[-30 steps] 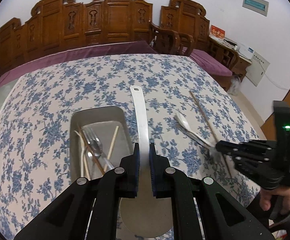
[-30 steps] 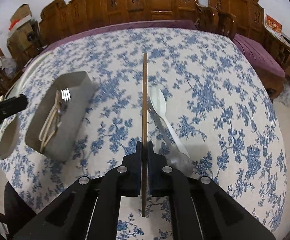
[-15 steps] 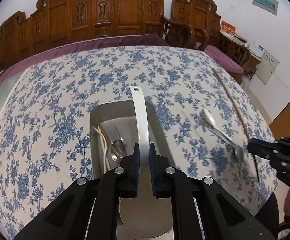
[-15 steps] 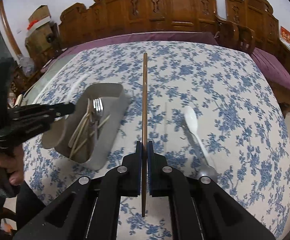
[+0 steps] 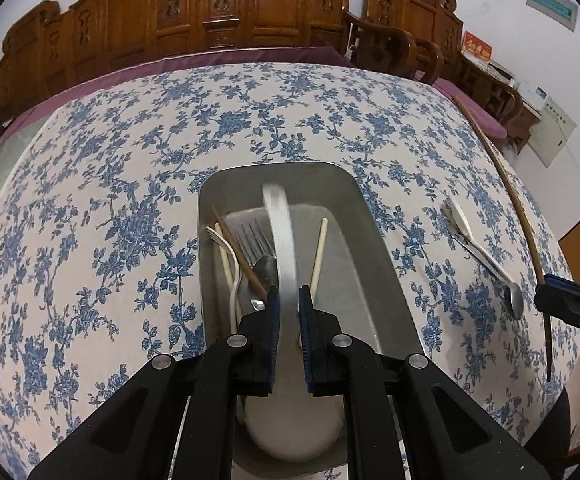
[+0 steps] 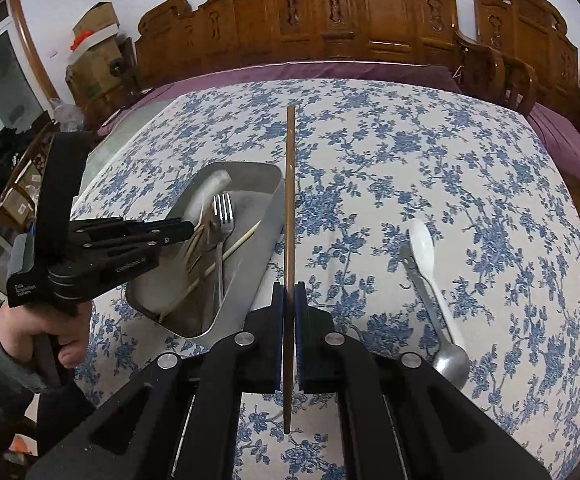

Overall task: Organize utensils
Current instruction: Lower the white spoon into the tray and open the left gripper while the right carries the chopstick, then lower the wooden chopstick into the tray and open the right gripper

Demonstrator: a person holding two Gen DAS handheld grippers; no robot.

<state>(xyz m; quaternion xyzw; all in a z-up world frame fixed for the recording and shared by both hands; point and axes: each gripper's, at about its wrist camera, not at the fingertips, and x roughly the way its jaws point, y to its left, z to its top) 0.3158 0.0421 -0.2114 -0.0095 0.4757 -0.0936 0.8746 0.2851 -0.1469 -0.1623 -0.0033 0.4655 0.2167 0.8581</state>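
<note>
Left wrist view showed the left gripper (image 5: 288, 312) clamped on a white ladle (image 5: 284, 248) held over a metal tray (image 5: 373, 224) containing forks and chopsticks. Right wrist view showed the right gripper (image 6: 288, 312) pinching a brown chopstick (image 6: 289, 200) above the floral tablecloth (image 6: 469, 184), beside the tray; a white spoon (image 6: 423, 248) and a metal spoon (image 6: 441, 340) lay touching on the cloth.

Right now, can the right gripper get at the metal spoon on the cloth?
Probably not yet. The right gripper is shut on a brown chopstick, so it has no free grip. The path itself looks open: the metal spoon lies uncovered on the tablecloth beside a white spoon.
</note>
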